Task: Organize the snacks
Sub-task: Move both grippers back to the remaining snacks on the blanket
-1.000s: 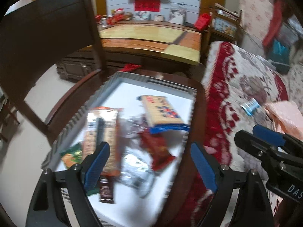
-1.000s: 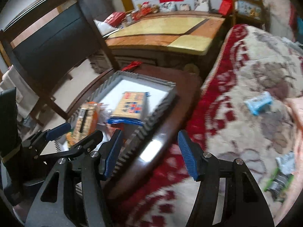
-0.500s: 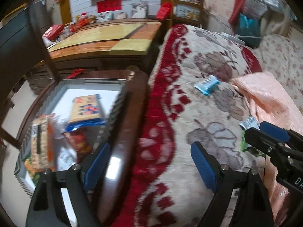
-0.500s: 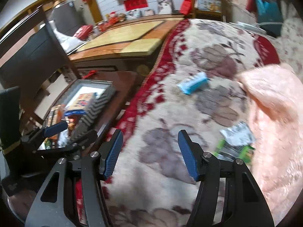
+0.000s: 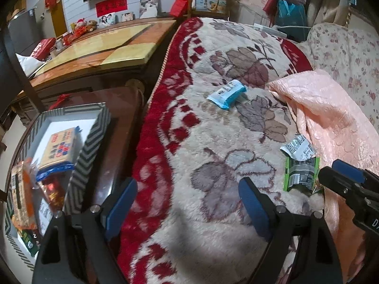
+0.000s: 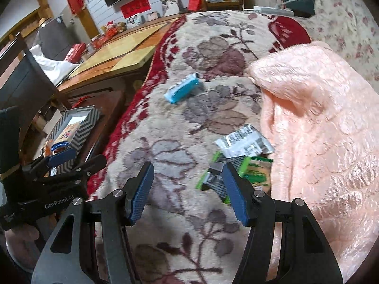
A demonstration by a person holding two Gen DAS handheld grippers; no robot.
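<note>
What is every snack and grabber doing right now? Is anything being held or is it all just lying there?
left gripper: open, holding nothing, over the blanket.
right gripper: open, holding nothing, close to the green packet.
blue packet: lying loose on the blanket.
white packet: lying flat, overlapping the green one.
green packet: lying on the blanket, beside the pink quilt.
box: open, with snacks already inside.

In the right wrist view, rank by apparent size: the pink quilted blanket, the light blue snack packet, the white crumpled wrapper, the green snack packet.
1. Pink quilted blanket, by far.
2. Green snack packet, though nearer the camera and partly hidden by a finger.
3. White crumpled wrapper and light blue snack packet look alike; unranked.
</note>
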